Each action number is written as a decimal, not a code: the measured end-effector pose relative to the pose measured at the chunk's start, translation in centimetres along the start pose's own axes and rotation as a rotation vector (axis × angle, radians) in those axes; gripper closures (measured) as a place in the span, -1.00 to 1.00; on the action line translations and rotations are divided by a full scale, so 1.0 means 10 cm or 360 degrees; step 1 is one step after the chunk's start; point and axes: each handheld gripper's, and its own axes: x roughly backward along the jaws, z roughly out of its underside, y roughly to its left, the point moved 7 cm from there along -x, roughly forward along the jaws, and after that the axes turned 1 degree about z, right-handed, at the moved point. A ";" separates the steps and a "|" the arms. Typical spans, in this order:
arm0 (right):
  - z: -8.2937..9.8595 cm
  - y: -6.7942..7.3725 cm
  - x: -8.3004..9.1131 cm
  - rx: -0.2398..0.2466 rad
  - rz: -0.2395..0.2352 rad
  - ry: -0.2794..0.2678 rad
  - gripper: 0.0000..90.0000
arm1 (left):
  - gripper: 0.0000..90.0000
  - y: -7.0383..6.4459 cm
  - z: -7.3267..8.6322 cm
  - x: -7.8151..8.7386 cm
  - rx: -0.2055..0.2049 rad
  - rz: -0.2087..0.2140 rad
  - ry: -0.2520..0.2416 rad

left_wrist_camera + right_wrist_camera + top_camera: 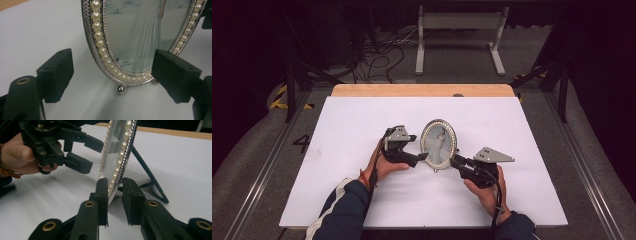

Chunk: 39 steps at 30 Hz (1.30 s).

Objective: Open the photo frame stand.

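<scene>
An oval silver picture frame edged with pearl beads (439, 145) stands upright near the middle of the white-covered table (362, 120), leaning on its black rear strut (150, 176). The right gripper (115, 183) is clenched on the frame's lower right edge, one jaw on the glass side and one behind. The left gripper (112, 72) is released, its jaws spread wide just in front of the frame's lower left rim, not touching it. A small silver ball foot (121, 89) rests on the table.

Overhead light falls bright on the white desk (362, 200) — surroundings sink into darkness; close views are soft, with faint shadows.
</scene>
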 end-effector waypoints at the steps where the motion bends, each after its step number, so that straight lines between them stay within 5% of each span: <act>1: 0.00 0.01 0.00 0.0016 0.0008 -0.0004 0.71 | -0.55 0.00 -0.01 -0.02 0.0006 0.0014 -0.0003; 7: -0.02 0.02 -0.02 0.0010 0.0049 -0.0022 0.76 | -0.42 -0.01 -0.05 -0.08 0.0038 0.0090 -0.0030; 14: -0.04 0.00 -0.03 0.0011 0.0062 -0.0024 0.86 | -0.01 0.02 -0.03 -0.06 0.0080 0.0065 -0.0018; 21: -0.04 -0.04 -0.03 -0.0015 0.0075 -0.0013 0.84 | 0.10 0.01 0.00 -0.01 0.0083 0.0066 -0.0011; 27: -0.04 -0.08 -0.06 -0.0025 0.0093 -0.0014 0.81 | 0.14 -0.02 0.05 0.05 0.0074 0.0039 0.0005; 33: -0.05 -0.10 -0.07 -0.0030 0.0099 -0.0014 0.80 | 0.11 -0.04 0.02 0.09 -0.0032 -0.0040 0.0088; 39: -0.06 -0.09 -0.05 -0.0024 0.0151 -0.0040 0.73 | -0.10 0.01 -0.10 0.11 0.0041 -0.0041 -0.0049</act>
